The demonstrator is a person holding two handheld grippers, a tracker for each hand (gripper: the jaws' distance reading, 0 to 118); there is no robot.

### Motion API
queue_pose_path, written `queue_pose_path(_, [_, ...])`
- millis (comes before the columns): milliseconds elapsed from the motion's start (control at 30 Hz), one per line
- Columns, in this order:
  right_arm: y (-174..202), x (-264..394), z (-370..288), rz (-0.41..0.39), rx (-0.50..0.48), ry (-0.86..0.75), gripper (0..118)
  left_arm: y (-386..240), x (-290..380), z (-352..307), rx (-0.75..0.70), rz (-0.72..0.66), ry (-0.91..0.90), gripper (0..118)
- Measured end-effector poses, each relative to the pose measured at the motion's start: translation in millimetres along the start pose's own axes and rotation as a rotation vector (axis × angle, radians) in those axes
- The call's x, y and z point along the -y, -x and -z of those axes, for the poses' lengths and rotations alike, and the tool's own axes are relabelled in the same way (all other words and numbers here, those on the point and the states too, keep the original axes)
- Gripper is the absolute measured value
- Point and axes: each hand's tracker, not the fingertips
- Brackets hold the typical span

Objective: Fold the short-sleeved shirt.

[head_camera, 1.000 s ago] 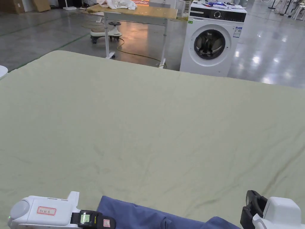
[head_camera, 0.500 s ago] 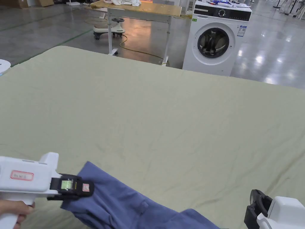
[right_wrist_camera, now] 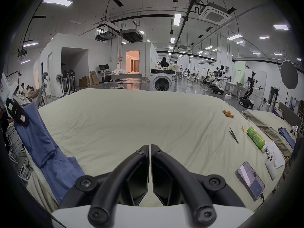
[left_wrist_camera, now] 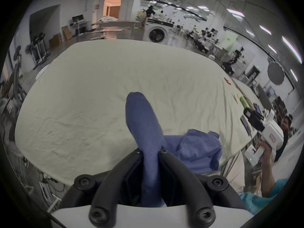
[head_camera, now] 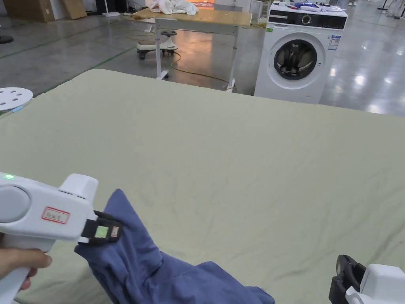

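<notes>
A blue short-sleeved shirt (head_camera: pixel 158 273) lies bunched at the near edge of a pale green sheet (head_camera: pixel 237 166). My left gripper (head_camera: pixel 108 231) is shut on a fold of the shirt (left_wrist_camera: pixel 144 126) and holds that part up off the sheet; in the left gripper view the cloth runs between both jaws. In the right gripper view the shirt (right_wrist_camera: pixel 49 152) hangs from the left gripper (right_wrist_camera: pixel 18 114) at the far left. My right gripper (right_wrist_camera: pixel 150 147) is shut with nothing in it, low over the sheet's near edge, and its body shows at the bottom right of the head view (head_camera: pixel 344 277).
On the sheet's right side lie a green bottle (right_wrist_camera: pixel 255 137), black tweezers (right_wrist_camera: pixel 233 134), two orange cylinders (right_wrist_camera: pixel 227 113), a phone (right_wrist_camera: pixel 250 179) and a white controller (right_wrist_camera: pixel 270 165). Beyond the far edge stand a washing machine (head_camera: pixel 298 59) and a wooden table (head_camera: pixel 197 18).
My left gripper has risen and moved forward over the sheet, lifting the shirt's fold with it. The right gripper has stayed low at the near edge. The head camera has shifted.
</notes>
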Motion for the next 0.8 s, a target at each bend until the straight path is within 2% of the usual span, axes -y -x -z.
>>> queue_pose_path(67, [-1,1,-1,0.000,0.001,0.002,1,-30,6,6,0.011,0.087,0.010,7])
queue_pose_path(500, [-13,10,-9,0.019,0.027,0.014,1,-148,34,90,0.118,0.261,0.121,7])
queue_pose_path(800, [-18,14,-15,0.028,0.045,0.019,1,-173,54,138,0.126,0.239,0.184,9])
